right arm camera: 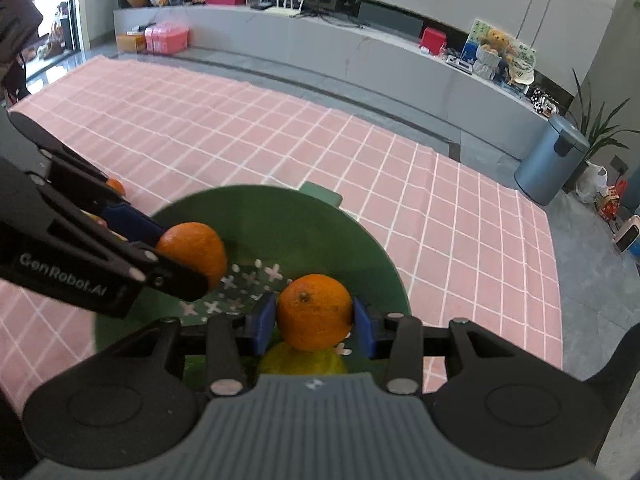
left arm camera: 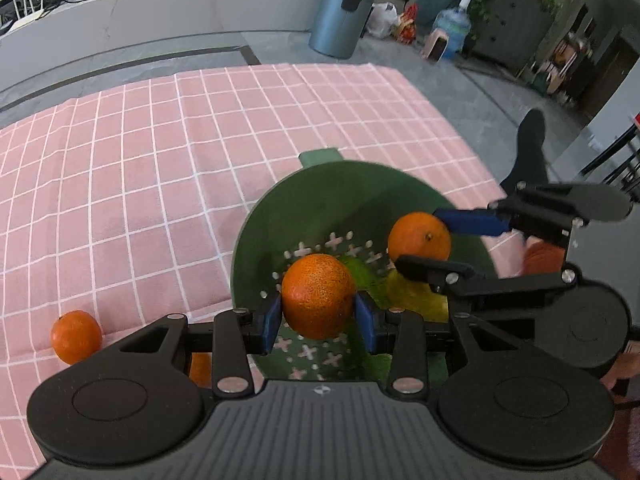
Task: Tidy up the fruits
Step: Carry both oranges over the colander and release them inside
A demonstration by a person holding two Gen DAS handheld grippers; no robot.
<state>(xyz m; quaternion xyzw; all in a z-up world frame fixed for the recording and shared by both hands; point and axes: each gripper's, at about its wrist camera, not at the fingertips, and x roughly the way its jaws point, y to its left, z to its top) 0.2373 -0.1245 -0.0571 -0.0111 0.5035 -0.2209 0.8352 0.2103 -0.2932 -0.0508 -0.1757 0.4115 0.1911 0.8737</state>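
**Both grippers holding oranges over the green colander**

Left gripper (left arm camera: 318,316): I have its blue pads closed partway onto an orange (left arm camera: 318,296), one pad pressing each side, so the fruit hangs above the perforated floor of the green colander (left arm camera: 320,196). Right gripper (right arm camera: 314,322): I hold it the same way, jaws narrowed onto a second orange (right arm camera: 314,311) with its stem dimple facing up, also over the colander's interior. In the left wrist view the right gripper enters from the right edge with its orange near the colander's far-right wall; in the right wrist view the left gripper enters from the left with its orange over the near-left wall.

Inside the colander, beneath the held fruit, lie a yellow fruit (right arm camera: 302,360) and a green fruit (left arm camera: 362,274), side by side on the cross-shaped holes. The colander's tab handle (left arm camera: 320,158) points away from me. The colander sits on a pink checked cloth (left arm camera: 160,160). A loose orange (left arm camera: 76,336) rests on the cloth to the left of the colander, well apart from it. Beyond the cloth stands a grey-blue bin (left arm camera: 340,18) on the floor.
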